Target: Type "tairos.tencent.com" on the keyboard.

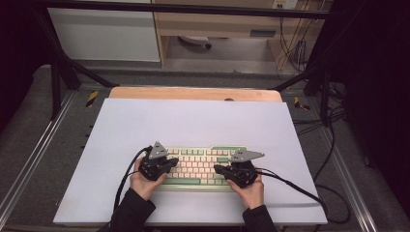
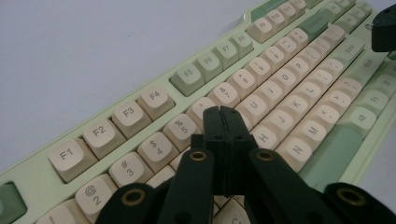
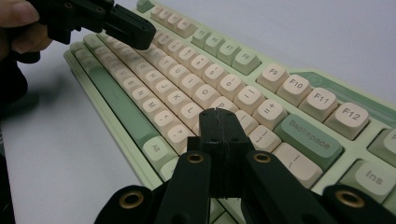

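A pale green keyboard (image 1: 203, 166) with cream and green keys lies on the white table near its front edge. My left gripper (image 1: 175, 163) hovers over the keyboard's left half, jaws shut with nothing between them. In the left gripper view its tips (image 2: 222, 112) sit just above the number and letter rows of the keyboard (image 2: 140, 116). My right gripper (image 1: 217, 169) is over the right half, also shut and empty. In the right gripper view its tips (image 3: 218, 113) hang above keys of the keyboard (image 3: 299, 107) left of Backspace, with the left gripper (image 3: 135, 32) farther off.
The white table top (image 1: 193, 121) stretches behind and beside the keyboard. Black cables (image 1: 300, 191) trail from both grippers toward the front edge. Black frame posts (image 1: 55, 82) stand at the back corners, with a wooden cabinet (image 1: 217, 24) beyond.
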Available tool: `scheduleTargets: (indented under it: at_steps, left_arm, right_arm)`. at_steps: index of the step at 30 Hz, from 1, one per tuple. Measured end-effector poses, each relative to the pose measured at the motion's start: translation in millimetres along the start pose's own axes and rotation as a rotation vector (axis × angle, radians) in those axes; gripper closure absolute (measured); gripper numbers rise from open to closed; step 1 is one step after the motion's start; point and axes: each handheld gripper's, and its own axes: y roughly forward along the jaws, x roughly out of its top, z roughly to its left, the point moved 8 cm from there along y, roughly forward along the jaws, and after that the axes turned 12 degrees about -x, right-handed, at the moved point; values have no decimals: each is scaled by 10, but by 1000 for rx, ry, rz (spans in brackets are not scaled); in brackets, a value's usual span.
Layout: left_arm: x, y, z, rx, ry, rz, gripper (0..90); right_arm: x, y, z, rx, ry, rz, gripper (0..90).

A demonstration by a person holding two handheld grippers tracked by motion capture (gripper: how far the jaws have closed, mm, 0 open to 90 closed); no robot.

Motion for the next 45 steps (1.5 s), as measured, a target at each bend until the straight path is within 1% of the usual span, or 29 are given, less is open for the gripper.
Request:
scheduleTargets:
  at_steps: [6, 8, 11, 14, 17, 21, 31, 37, 39, 45]
  left_arm:
    - [-17, 52, 7, 2, -1, 15, 900]
    - [-17, 61, -1, -2, 3, 17, 900]
    - [-19, 66, -3, 4, 9, 21, 900]
    - [-36, 86, -1, 8, 18, 36, 900]
    - [-28, 82, 1, 5, 12, 28, 900]
    - [-1, 28, -19, -2, 17, 10, 900]
    - [11, -151, -48, -4, 29, -19, 900]
    - [-34, -255, -44, -1, 31, -29, 900]
    - [-51, -285, -39, -7, 26, -36, 900]
    - [-131, -355, -9, 0, 20, -34, 900]
  right_arm:
    - [6, -5, 0, 0, 2, -3, 900]
    - [7, -8, 1, 1, 3, -3, 900]
    - [8, -10, 0, 1, 2, -3, 900]
    - [8, -12, -1, 1, 0, -2, 900]
    - [10, -17, -2, 1, 1, -2, 900]
    - [15, -21, -1, 0, 5, -3, 900]
    - [26, -30, -4, 1, 3, -10, 900]
    - [37, -37, -5, 2, 8, -12, 900]
    - [40, -36, -4, 3, 9, -13, 900]
    - [43, -25, 0, 5, 17, -14, 900]
